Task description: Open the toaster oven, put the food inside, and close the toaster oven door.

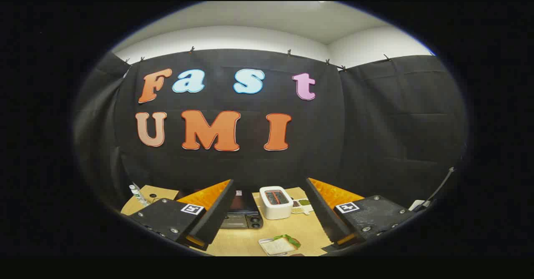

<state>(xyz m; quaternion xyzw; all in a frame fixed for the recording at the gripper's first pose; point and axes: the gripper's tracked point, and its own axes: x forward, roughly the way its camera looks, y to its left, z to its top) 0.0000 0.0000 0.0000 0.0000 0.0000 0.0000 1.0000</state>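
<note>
Tongs (267, 216) of mine hang spread wide, the two fingers (217, 212) well apart with nothing gripped between them, held high over the table (300, 229) and looking slightly down across it toward the booth's black wall. Nearest to me, between the fingers and low in the gap, sits a small metal tray (271, 246) holding the food (283, 242): a pale slice, like bread, with something green laid along its far edge. The tray lies closer to me than the fingertips reach, and nothing of mine touches it.

Farther out, just past the tip of my left-side finger and partly hidden behind it, stands the toaster oven (242, 216), dark, with two round knobs showing on its right end; its door looks shut, though the finger covers most of the front. Just right of it stands a white pop-up toaster (275, 202), its slot facing up. Beyond that toaster lies a flat card with small printed pictures (302, 206). Off to the left, at the table's far corner, a small bottle (137, 193) stands tilted.
</note>
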